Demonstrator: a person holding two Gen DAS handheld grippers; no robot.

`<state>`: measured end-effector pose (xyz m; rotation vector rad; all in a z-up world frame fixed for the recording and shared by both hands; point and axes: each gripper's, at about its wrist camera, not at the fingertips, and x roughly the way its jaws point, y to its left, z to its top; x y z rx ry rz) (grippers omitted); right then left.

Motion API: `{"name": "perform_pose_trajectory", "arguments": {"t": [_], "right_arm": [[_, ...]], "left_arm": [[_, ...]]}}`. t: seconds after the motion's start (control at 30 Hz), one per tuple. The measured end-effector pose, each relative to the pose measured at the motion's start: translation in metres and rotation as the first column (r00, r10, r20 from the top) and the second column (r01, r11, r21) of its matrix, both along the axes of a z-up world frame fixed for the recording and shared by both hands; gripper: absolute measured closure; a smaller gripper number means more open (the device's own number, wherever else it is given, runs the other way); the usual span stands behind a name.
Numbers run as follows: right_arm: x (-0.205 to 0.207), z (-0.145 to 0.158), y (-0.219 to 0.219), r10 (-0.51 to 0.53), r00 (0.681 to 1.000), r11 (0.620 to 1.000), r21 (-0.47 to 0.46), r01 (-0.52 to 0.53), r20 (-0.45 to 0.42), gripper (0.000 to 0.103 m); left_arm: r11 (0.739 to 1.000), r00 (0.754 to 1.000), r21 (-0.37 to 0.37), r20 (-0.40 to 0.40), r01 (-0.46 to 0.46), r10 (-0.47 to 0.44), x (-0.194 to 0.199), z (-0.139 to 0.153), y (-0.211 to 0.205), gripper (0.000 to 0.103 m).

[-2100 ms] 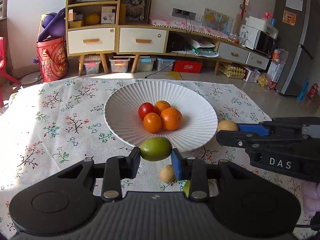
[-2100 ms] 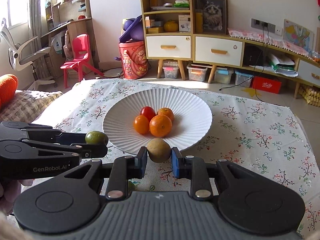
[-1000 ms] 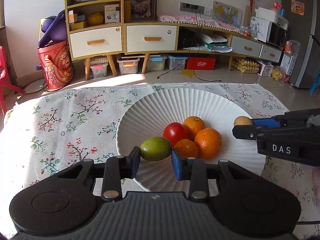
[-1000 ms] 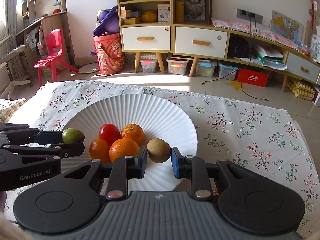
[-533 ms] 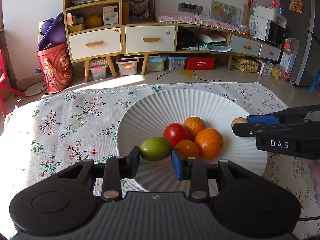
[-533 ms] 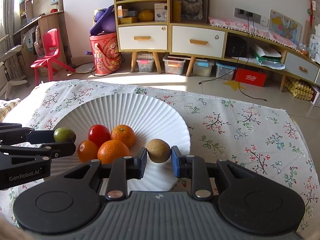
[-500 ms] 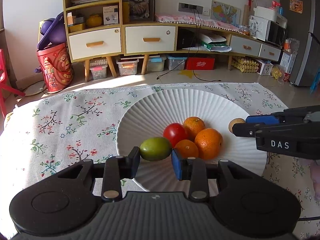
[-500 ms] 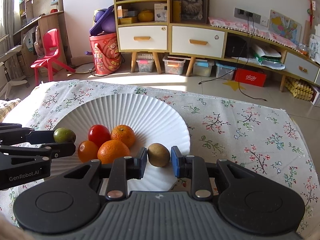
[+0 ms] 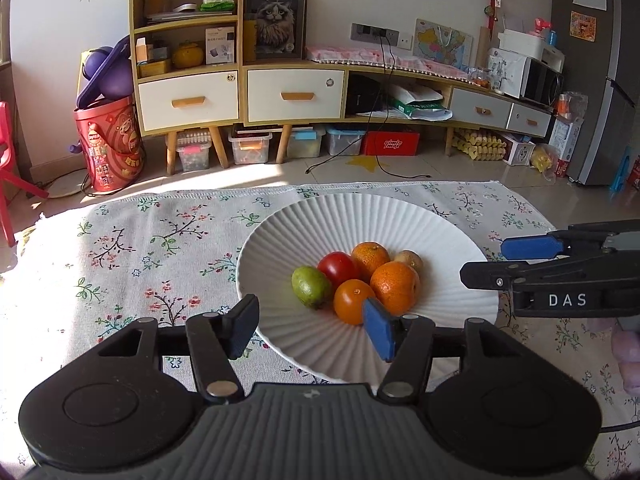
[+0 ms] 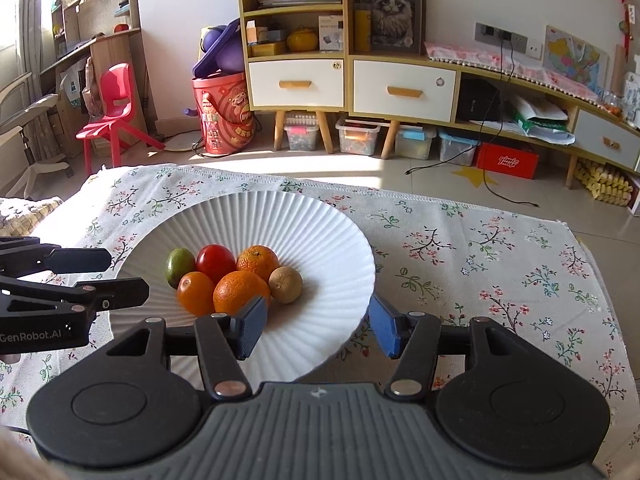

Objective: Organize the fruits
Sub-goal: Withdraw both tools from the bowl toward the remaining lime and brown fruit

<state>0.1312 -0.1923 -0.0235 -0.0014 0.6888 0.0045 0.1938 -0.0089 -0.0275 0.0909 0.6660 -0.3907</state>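
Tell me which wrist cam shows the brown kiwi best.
Right wrist. The kiwi lies fully visible at the near right edge of the fruit pile in the white ribbed plate. In the left wrist view the kiwi is mostly hidden behind the large orange.

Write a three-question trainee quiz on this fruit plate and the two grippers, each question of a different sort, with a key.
1. True or false: the left gripper is clamped on the oval green fruit.
2. How many fruits lie in the ribbed white plate?
3. Which fruit does the round brown fruit touch? A: the large orange citrus. B: the shiny red tomato. C: the green fruit.

Key
1. False. Both it and the right gripper have just opened their jaws and nothing sits between the pads.
2. Six: green, red, brown, plus three orange ones.
3. A. The brown fruit rests against the large orange citrus, on the opposite side of the cluster from the green one.
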Motion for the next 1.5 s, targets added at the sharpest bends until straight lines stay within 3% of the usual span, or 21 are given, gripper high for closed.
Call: {"name": "perform_pose_trajectory", "arguments": {"t": [0.4, 0.9, 1.5], "right_arm": [[-0.022, 0.008, -0.001, 0.028, 0.999, 1.000, -0.010, -0.028, 0.019, 0.030], [-0.044, 0.007, 0.006, 0.063, 0.998, 0.998, -0.022, -0.062, 0.027, 0.017], [-0.074, -0.010, 0.006, 0.075, 0.997, 0.996, -0.046, -0.075, -0.002, 0.005]], "left_arm": [[0.999, 0.999, -0.007, 0.016, 0.032, -0.032, -0.025, 0.005, 0.007, 0.032], [0.999, 1.000, -0.026, -0.011, 0.027, -0.027, -0.052, 0.000, 0.022, 0.016], [1.000, 0.998, 0.009, -0.063, -0.005, 0.006, -0.074, -0.020, 0.041, 0.011]]}}
